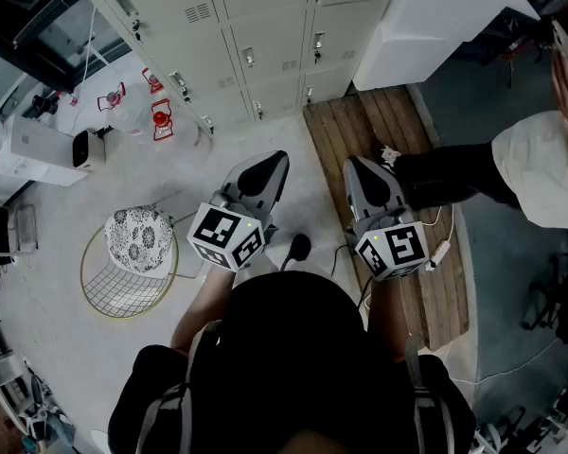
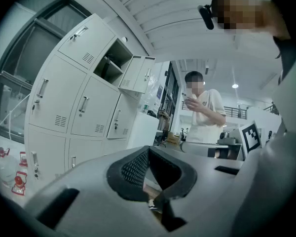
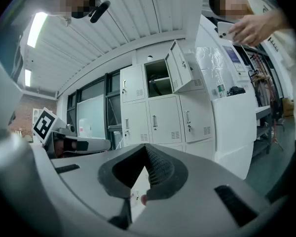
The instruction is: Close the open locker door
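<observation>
Locker door (image 3: 181, 69), white with a handle, stands swung wide open.

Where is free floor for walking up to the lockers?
The pale floor between the lockers, wire chair and wooden platform is bare. The left is crowded: red-trimmed containers, white box.

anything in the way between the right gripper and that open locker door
Nothing visible. The right gripper, shut and empty, points at the lockers; the open locker door hangs in the top row, above and slightly right of its jaws. A person stands off to the right, clear of that line.
</observation>
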`<state>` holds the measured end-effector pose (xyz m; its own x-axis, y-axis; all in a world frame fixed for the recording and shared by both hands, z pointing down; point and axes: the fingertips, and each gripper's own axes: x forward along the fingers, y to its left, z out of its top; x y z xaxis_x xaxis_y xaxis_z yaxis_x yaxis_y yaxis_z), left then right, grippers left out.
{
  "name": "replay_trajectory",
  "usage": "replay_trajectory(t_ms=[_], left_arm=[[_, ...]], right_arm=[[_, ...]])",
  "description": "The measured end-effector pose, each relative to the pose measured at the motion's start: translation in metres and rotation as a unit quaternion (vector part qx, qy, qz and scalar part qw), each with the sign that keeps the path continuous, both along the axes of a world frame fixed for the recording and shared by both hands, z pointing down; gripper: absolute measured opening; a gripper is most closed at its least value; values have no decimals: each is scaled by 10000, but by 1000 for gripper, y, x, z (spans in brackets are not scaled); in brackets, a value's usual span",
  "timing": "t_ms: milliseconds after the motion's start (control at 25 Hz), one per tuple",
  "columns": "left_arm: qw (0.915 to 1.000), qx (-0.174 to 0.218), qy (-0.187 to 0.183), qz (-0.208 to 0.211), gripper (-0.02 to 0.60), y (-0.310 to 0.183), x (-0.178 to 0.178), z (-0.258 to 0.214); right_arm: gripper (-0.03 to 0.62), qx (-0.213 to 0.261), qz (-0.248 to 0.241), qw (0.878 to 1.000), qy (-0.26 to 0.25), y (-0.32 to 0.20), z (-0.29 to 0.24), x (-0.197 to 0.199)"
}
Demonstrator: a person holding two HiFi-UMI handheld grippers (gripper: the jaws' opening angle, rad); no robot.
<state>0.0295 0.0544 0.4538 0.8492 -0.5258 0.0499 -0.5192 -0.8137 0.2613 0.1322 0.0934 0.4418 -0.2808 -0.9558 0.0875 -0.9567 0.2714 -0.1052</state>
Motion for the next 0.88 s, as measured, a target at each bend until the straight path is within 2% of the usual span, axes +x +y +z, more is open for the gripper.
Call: replay_trajectory(t_ms=[240,520,880], left_arm=[[10000,-8,-91,-35,18,14,1,0],[9999,-73,-120,99,17,27,-1,-7],[9998,18,-64,168,18,-2,-11,-15]], right_arm=[[5,10,-44,10000,-83,8,-2,6],[5,-33,-163,9987,-489,7,0,7],[5,-27,-199,9995,-252,-12,-6,0]])
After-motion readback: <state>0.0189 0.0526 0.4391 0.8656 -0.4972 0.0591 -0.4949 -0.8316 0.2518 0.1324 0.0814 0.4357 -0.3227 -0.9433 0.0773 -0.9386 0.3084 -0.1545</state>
